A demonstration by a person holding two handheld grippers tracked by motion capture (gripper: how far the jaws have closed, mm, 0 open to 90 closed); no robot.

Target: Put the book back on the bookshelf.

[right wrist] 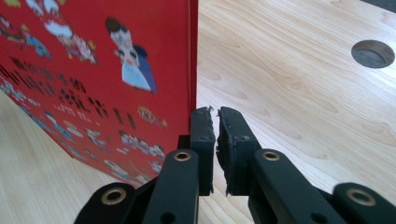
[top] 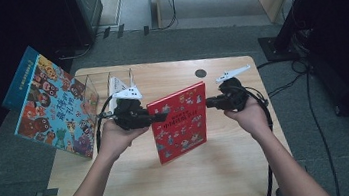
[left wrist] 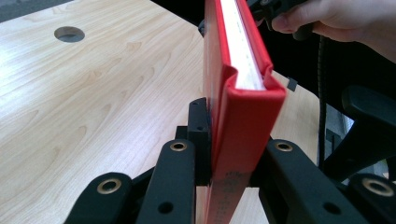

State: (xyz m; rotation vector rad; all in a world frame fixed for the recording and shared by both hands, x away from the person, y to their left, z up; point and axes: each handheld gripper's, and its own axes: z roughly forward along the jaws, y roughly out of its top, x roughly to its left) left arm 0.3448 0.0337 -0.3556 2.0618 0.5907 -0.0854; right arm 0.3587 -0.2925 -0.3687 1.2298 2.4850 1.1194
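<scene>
The red hardcover book [top: 179,122] is held upright on the table [top: 231,166], long axis vertical, clamped at its spine by the left gripper [top: 157,116], while the right gripper [top: 212,102], jaws closed on nothing, is positioned just beside its opposite edge.

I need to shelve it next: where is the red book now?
In the high view the red book stands upright at the table's middle, its left edge clamped in the left hand-held gripper, right of the clear rack.
</scene>
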